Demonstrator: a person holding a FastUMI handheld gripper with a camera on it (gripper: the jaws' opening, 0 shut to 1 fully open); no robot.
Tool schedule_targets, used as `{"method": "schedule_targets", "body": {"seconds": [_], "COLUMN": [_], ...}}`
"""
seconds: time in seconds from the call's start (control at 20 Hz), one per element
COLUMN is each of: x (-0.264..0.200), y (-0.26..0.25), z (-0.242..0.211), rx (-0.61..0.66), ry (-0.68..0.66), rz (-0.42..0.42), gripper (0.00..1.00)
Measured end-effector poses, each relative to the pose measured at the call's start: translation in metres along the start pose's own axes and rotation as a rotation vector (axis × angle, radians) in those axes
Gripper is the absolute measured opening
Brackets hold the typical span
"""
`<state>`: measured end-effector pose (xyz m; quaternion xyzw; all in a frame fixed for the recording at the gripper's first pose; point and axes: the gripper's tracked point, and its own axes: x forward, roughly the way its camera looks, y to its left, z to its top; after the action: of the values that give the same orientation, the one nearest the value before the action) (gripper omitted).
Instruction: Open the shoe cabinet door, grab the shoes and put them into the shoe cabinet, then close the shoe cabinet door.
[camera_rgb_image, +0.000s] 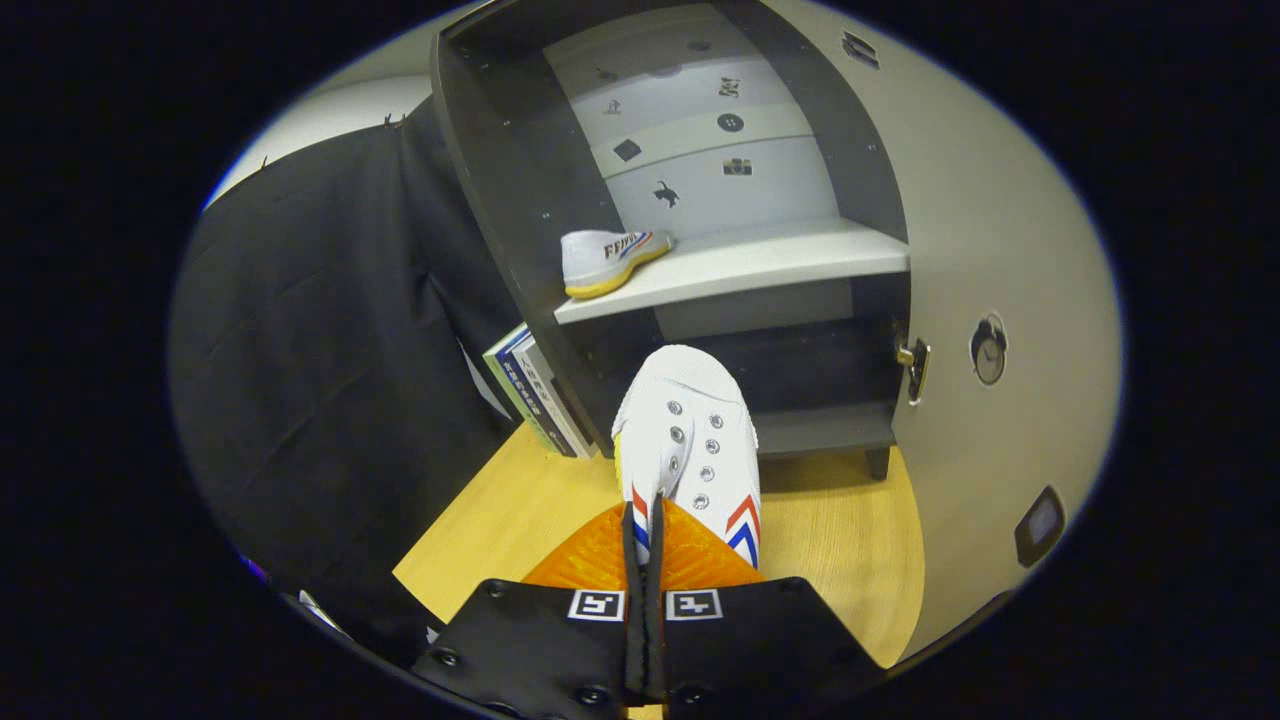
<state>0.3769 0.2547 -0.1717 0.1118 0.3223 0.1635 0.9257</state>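
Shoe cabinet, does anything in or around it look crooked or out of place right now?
Nothing looks damaged or spilled. The shoe cabinet door stands open, one white shoe lies on the middle shelf near its left end, and the gripper is shut on the second shoe, which points toward the cabinet.

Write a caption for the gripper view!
Hand-held gripper carries a shoe toward the open cabinet, its mate already shelved.

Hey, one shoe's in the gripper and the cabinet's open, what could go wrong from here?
The hand-held gripper pinches only a thin edge of the white canvas shoe, so it could slip out. Its toe points below the pale upper shelf, so it might bump that edge. It could also knock the matching white yellow-soled shoe already there.
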Motion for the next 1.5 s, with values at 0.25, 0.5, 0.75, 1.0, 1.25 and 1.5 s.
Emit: {"method": "schedule_targets", "body": {"seconds": [0.25,0.5,0.75,1.0,1.25,1.5], "x": [0.002,0.015,0.035,0.069,0.105,0.149], "y": [0.009,0.008,-0.008,-0.029,-0.043,-0.058], "z": [0.059,0.111,0.165,0.206,0.244,0.261], "rx": [0.003,0.005,-0.01,-0.003,-0.04,-0.077], "ry": [-0.089,-0.166,-0.237,-0.266,-0.286,-0.263], "rz": [0.011,0.0,-0.043,-0.101,-0.162,-0.223], "gripper": [0.01,0.01,0.01,0.01,0.01,0.01]}}
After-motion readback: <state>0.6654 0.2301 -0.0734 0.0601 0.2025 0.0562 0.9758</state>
